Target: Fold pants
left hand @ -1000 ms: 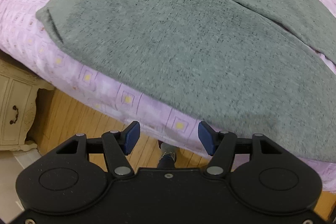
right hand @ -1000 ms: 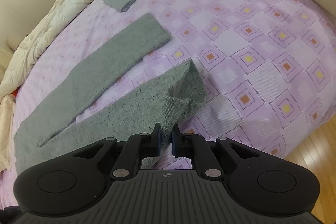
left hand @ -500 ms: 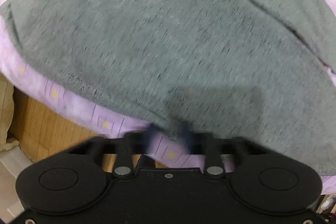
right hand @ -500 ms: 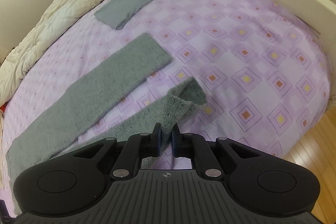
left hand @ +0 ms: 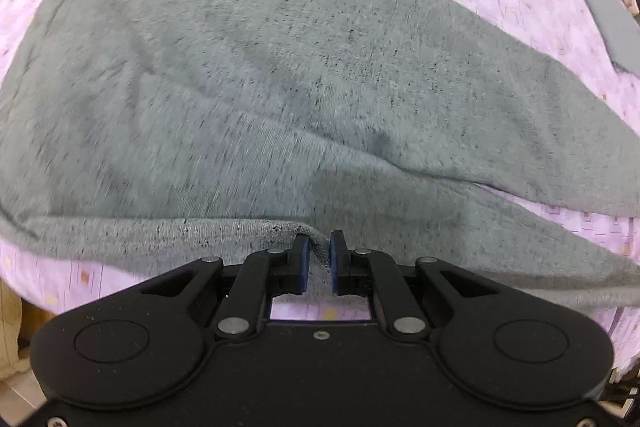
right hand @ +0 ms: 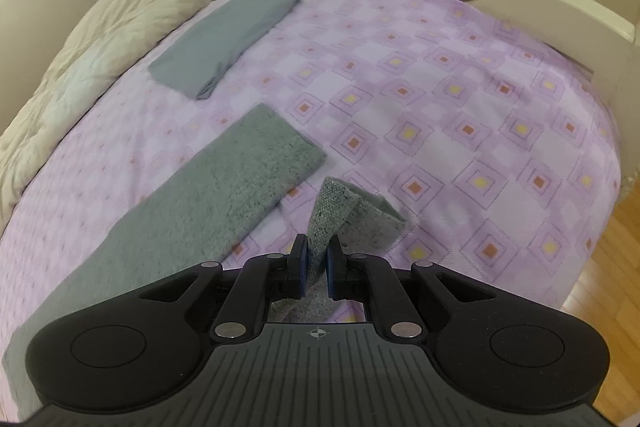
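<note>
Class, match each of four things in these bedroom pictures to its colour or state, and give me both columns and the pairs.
1. left claw
2. folded blue-grey garment
3. bedspread
4. quilt

A. cream, bunched along the bed's far side
B. lilac with square pattern
C. shut on the grey pants' edge
D. lying flat, untouched

Pairs: 1-C, 2-D, 3-B, 4-A

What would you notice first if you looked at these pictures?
Big grey pants lie spread over a purple patterned bed. Two black grippers pinch them: the left gripper on the near edge of the wide part, the right gripper lifting the end of one leg while the other leg lies flat beside it. Farther back, by a cream duvet, sits a neatly folded grey-blue garment.
</note>
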Demonstrator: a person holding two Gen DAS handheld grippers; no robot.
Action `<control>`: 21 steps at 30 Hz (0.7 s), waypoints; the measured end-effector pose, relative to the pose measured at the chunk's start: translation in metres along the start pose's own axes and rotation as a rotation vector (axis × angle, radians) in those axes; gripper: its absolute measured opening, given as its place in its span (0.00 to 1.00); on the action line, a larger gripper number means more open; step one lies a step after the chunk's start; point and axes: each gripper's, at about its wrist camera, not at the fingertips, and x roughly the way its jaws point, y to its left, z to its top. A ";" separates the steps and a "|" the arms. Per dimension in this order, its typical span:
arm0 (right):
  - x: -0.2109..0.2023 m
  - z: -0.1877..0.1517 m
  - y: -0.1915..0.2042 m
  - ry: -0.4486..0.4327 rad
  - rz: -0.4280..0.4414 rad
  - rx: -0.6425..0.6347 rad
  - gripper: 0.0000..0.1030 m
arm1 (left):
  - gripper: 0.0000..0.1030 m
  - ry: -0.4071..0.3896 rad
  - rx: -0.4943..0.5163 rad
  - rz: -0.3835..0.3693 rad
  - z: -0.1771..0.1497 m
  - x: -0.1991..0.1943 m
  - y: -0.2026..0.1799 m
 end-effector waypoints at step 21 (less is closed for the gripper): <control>-0.045 0.023 0.000 -0.031 0.004 0.204 0.09 | 0.13 -0.157 0.168 0.031 0.018 -0.097 -0.028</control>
